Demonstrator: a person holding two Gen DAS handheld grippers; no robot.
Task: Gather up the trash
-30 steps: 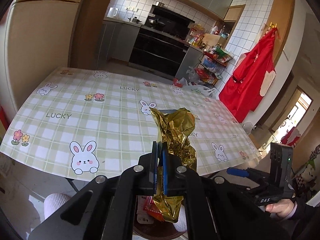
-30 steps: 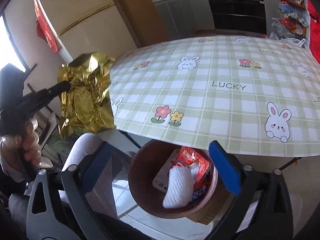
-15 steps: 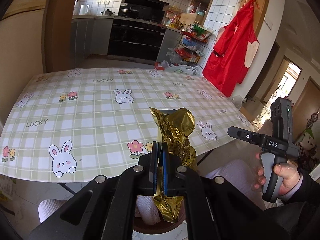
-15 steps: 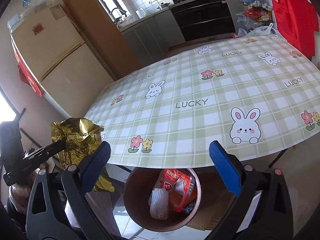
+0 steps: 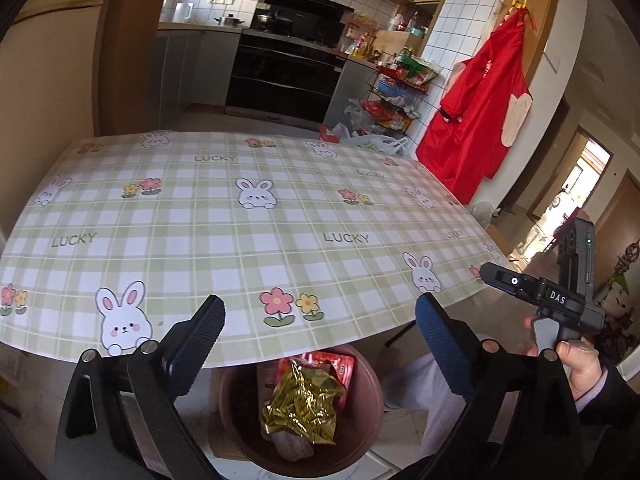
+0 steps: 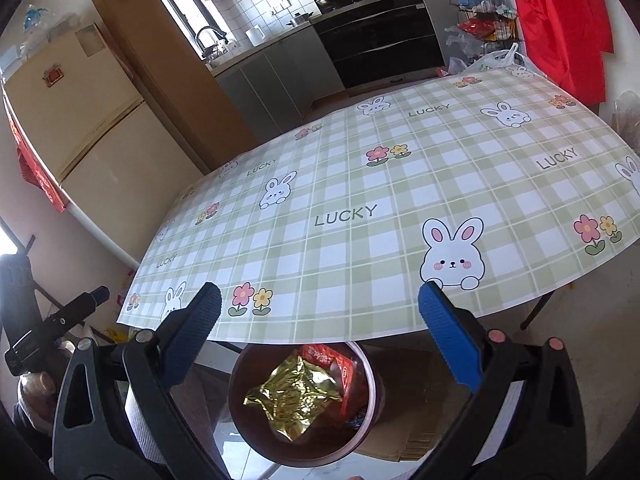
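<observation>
1. Left tongs are spread wide at the bottom of the left wrist view, blue pads far apart, nothing between them.
2. Right tongs stand just as wide in the right wrist view, pads apart and gripping nothing.
3. Straight below both gaps, bottom centre of each frame, sits the brown bin on the floor, and there's the crumpled gold foil wrapper lying inside it on top of the pile; the right wrist view shows the same wrapper in the bin.
4. Under the foil a red packet pokes out, mostly covered, its print too small to read. A pale lump at the bin's lower edge is hard to make out.
5. The far rim of the bin is cut off by the overhanging edge of the counter, which fills mid-frame with a green checked cloth of rabbits, flowers and "LUCKY".
6. Lower right of the left wrist view: the right hand on the other handle, partly behind the tongs' black frame.
7. Beyond, upper frame: a dark oven, a wire rack of packets and a red apron hanging upper right.
</observation>
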